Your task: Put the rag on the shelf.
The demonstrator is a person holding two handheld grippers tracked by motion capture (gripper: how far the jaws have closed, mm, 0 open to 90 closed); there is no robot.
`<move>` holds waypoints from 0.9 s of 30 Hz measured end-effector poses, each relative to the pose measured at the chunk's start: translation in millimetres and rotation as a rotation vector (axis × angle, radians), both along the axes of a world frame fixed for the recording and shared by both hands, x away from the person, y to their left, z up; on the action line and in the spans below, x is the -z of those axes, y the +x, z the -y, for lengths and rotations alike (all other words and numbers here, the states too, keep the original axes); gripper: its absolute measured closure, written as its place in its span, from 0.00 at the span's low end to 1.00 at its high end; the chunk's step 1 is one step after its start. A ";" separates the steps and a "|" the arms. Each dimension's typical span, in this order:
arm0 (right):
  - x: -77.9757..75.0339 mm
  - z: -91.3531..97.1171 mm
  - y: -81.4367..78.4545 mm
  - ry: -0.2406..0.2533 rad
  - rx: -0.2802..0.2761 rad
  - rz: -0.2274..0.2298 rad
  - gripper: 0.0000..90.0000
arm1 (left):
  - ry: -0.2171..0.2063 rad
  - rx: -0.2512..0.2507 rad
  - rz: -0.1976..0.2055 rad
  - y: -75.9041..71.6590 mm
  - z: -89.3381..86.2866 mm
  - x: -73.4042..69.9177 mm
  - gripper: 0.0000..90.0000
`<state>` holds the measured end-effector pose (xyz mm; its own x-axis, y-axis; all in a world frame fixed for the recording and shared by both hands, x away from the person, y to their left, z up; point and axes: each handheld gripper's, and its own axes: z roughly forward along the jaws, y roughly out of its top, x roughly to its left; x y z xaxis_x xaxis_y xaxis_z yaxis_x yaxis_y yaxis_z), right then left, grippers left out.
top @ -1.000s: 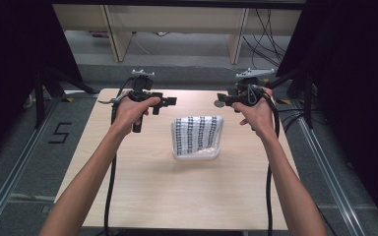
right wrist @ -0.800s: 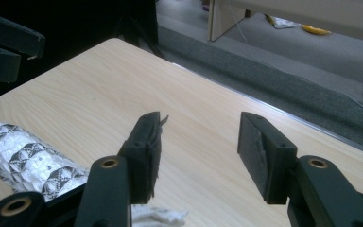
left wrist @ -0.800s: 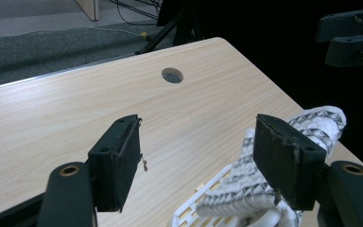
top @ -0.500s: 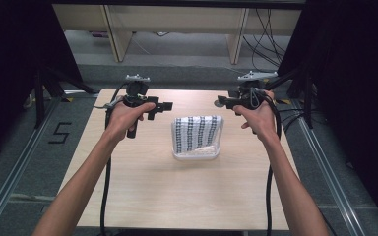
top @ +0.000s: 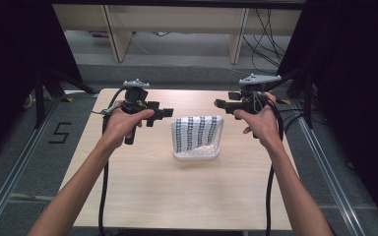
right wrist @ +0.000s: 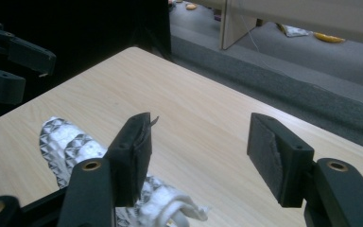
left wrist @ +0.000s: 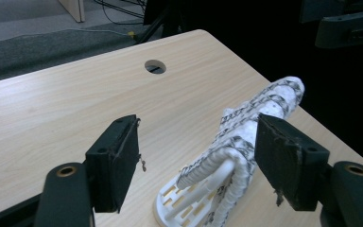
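Holding my left gripper (top: 163, 114) above the table (top: 142, 182), jaws apart and empty. At centre sits a white basket (top: 197, 153) draped with patterned cloth (top: 197, 132). My right gripper (top: 218, 103), jaws just widening, holds nothing.

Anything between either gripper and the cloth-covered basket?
Nothing visible. The left gripper and the right gripper hover open above the table, on either side of the white basket with the patterned cloth draped over it. Only bare wood lies between.
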<state>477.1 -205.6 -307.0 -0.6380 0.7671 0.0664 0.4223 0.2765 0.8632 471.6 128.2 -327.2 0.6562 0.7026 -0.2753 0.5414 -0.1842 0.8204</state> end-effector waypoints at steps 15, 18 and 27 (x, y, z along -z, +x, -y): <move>-3.8 -7.5 -23.2 0.008 -0.046 0.015 0.43 | 0.004 0.045 0.017 -22.7 3.5 -2.0 0.31; -3.6 -7.2 -26.5 -0.001 -0.051 0.012 0.42 | 0.017 0.047 0.029 -29.5 4.6 -3.1 0.31; -2.5 -6.2 -35.1 -0.004 -0.068 0.022 0.42 | 0.024 0.063 0.044 -42.0 4.7 -3.5 0.30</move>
<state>441.9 -199.4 -304.5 -0.6903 0.7219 0.0490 0.3831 0.3072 0.8711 429.6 123.5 -323.8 0.7100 0.6658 -0.2291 0.4921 -0.2364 0.8378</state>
